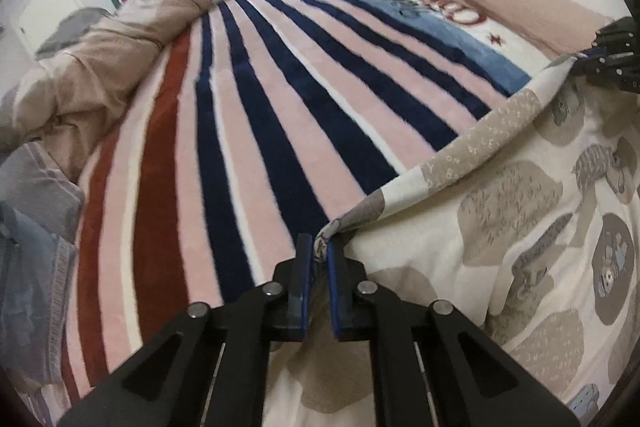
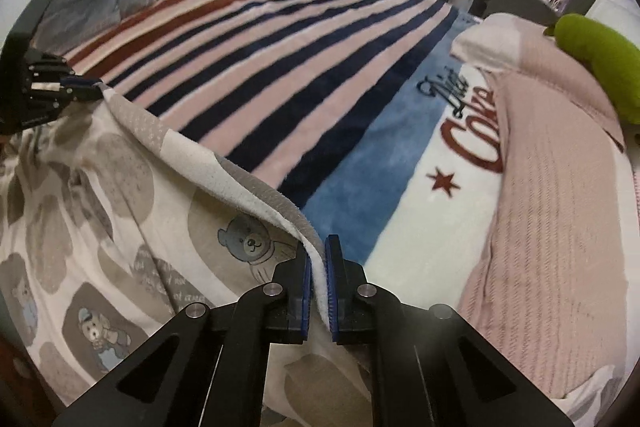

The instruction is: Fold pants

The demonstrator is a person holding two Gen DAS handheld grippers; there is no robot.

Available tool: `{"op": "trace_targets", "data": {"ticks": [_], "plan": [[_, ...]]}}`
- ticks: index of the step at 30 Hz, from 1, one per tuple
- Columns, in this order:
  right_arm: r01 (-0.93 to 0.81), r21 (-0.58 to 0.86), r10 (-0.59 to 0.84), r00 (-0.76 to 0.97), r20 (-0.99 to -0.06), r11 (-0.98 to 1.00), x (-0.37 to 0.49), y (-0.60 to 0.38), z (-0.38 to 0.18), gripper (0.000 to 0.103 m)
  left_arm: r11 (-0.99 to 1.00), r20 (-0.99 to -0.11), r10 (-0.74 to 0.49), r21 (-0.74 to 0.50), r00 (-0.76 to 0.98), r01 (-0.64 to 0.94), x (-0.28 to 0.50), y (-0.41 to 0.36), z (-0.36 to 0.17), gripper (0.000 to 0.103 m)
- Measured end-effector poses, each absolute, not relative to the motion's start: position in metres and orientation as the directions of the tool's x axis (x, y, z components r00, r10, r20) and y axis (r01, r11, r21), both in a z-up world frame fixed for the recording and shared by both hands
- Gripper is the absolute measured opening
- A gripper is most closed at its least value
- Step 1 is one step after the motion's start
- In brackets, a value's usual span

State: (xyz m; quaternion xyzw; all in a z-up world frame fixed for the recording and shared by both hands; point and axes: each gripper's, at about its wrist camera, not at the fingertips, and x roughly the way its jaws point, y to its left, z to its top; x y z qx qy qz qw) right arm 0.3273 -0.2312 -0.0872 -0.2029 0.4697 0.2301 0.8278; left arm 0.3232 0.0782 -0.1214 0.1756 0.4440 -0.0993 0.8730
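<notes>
Now both the left gripper (image 1: 319, 251) and right gripper (image 2: 318, 255) pinch the bear-print pants' (image 1: 520, 195) waistband, stretched taut above the striped blanket (image 1: 248, 131), right gripper at two o'clock in the left view.

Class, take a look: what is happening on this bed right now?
A person is folding bear-print pants with two hand-held tools. The left tool is shut on one end of the pants' upper edge and the right tool is shut on the other end, so the edge runs between them, lifted above the striped blanket. The rest of the pants hangs or lies below, nearer the person. The fold is not yet laid down.
</notes>
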Motion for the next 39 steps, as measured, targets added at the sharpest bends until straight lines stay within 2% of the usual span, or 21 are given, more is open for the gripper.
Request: {"op": "trace_targets", "data": {"ticks": [7, 14, 21, 24, 27, 28, 30, 31, 32, 37, 39], "plan": [[-0.534, -0.123, 0.227, 0.541, -0.81, 0.836, 0.291, -0.235, -0.053, 0.001, 0.918, -0.733, -0.008, 0.264, 0.68, 0.296, 0.287, 0.079, -0.081, 0.005], [-0.526, -0.084, 0.282, 0.577, -0.767, 0.846, 0.235, -0.246, -0.021, 0.001, 0.923, -0.688, -0.029, 0.26, 0.725, 0.283, 0.216, 0.077, -0.051, 0.005], [-0.474, 0.014, 0.336, 0.604, -0.723, 0.88, 0.157, -0.272, -0.025, 0.001, 0.96, -0.604, -0.04, 0.197, 0.796, 0.198, 0.119, 0.081, -0.055, 0.004], [-0.44, 0.088, 0.366, 0.602, -0.71, 0.894, 0.127, -0.285, -0.044, 0.001, 0.966, -0.641, -0.1, 0.121, 0.761, 0.229, 0.092, 0.078, -0.077, 0.004], [-0.414, 0.117, 0.363, 0.586, -0.724, 0.903, 0.103, -0.29, -0.068, 0.001, 0.957, -0.659, -0.08, 0.16, 0.748, 0.243, 0.083, 0.069, -0.094, 0.004], [-0.404, 0.115, 0.352, 0.585, -0.73, 0.908, 0.098, -0.292, -0.075, 0.001, 0.949, -0.668, -0.065, 0.188, 0.742, 0.252, 0.084, 0.066, -0.097, 0.009], [-0.389, 0.117, 0.344, 0.587, -0.733, 0.914, 0.093, -0.295, -0.08, 0.002, 0.931, -0.689, -0.029, 0.245, 0.724, 0.271, 0.09, 0.062, -0.105, 0.033], [-0.387, 0.112, 0.339, 0.592, -0.731, 0.915, 0.09, -0.296, -0.081, 0.002, 0.932, -0.689, -0.027, 0.245, 0.724, 0.268, 0.092, 0.063, -0.107, 0.051], [-0.386, 0.098, 0.33, 0.598, -0.73, 0.917, 0.088, -0.296, -0.082, 0.002, 0.938, -0.689, -0.04, 0.224, 0.723, 0.266, 0.095, 0.068, -0.108, 0.055], [-0.379, 0.053, 0.291, 0.607, -0.74, 0.924, 0.08, -0.292, -0.091, 0.003, 0.992, -0.705, -0.112, -0.032, 0.7, 0.125, 0.116, 0.114, -0.106, 0.056], [-0.365, 0.064, 0.289, 0.603, -0.744, 0.929, 0.08, -0.294, -0.098, 0.005, 0.994, -0.703, -0.106, -0.094, 0.703, 0.056, 0.124, 0.128, -0.107, 0.057]]}}
